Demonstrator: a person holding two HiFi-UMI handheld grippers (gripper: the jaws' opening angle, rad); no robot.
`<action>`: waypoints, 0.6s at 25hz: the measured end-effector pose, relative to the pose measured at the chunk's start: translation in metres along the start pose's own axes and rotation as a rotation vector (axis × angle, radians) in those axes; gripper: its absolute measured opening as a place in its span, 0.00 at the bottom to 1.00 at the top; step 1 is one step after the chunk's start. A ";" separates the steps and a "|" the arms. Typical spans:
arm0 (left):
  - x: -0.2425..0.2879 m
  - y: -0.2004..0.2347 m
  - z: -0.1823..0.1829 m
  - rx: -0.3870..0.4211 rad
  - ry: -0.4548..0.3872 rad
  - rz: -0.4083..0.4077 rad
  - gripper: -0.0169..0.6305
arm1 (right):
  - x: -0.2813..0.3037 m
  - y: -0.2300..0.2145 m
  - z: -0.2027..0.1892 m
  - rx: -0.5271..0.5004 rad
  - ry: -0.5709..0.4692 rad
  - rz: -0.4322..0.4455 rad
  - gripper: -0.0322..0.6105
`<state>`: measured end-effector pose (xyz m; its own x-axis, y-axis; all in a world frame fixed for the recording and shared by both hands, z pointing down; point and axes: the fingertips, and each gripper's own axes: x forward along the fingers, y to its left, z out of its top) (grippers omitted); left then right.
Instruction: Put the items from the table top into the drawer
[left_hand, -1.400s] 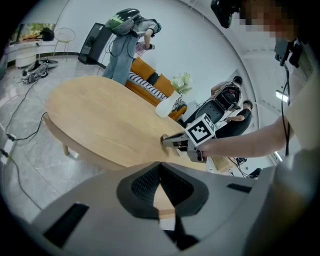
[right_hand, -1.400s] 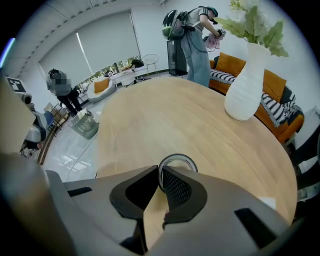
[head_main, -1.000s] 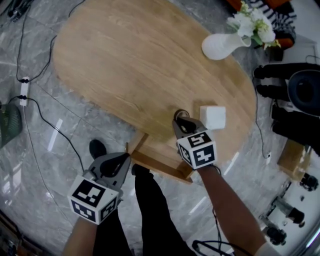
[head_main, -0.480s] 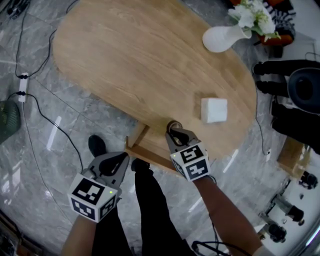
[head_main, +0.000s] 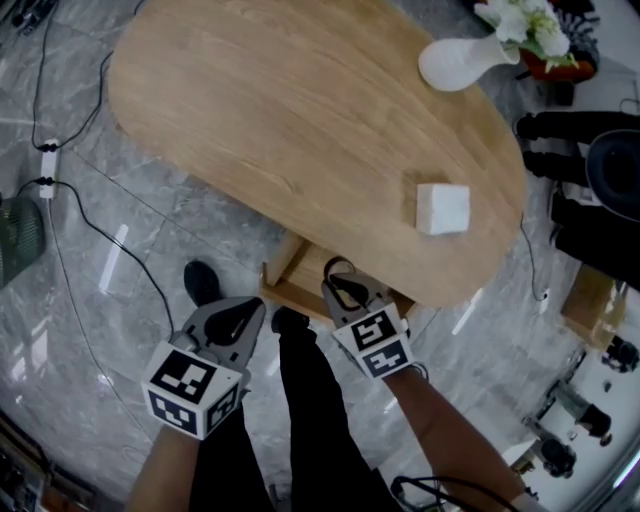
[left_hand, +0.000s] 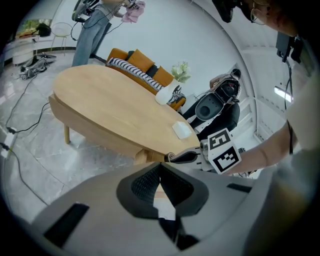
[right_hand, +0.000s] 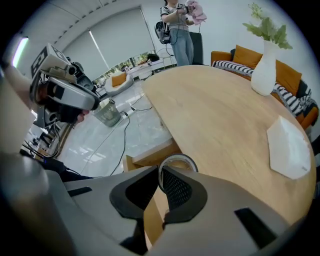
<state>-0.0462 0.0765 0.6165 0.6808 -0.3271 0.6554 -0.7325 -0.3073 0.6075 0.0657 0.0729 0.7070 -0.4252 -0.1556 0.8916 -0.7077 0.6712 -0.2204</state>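
Wooden table (head_main: 300, 120) bears white box (head_main: 442, 208), vase (head_main: 462, 63).

Drawer (head_main: 295, 297) is pulled out under the near table edge. Its front is open from above, its back sits under the tabletop (head_main: 280, 110) overhang. Right gripper (head_main: 338, 280), jaws pinched on a ring (head_main: 340, 267), fills the opening's right side. Left gripper (head_main: 252, 312), jaws together, is just left of the drawer, over floor between the person's shoes (head_main: 200, 285). The tabletop is open wood across left and middle. White box (head_main: 442, 208) and vase (head_main: 462, 62) stand on its right side. Cables (head_main: 90, 240) cross the floor at left.
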 end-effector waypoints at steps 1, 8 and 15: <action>0.000 0.002 -0.001 -0.001 0.002 0.000 0.03 | 0.002 0.004 -0.001 -0.004 0.000 0.005 0.14; 0.001 0.013 -0.007 0.001 0.020 0.001 0.03 | 0.023 0.018 -0.014 -0.013 0.030 0.029 0.14; 0.003 0.024 -0.013 -0.004 0.028 0.006 0.03 | 0.048 0.009 -0.031 0.034 0.074 0.024 0.14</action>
<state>-0.0618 0.0797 0.6387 0.6762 -0.3041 0.6711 -0.7365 -0.3019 0.6054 0.0564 0.0934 0.7604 -0.4000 -0.0850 0.9126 -0.7173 0.6488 -0.2540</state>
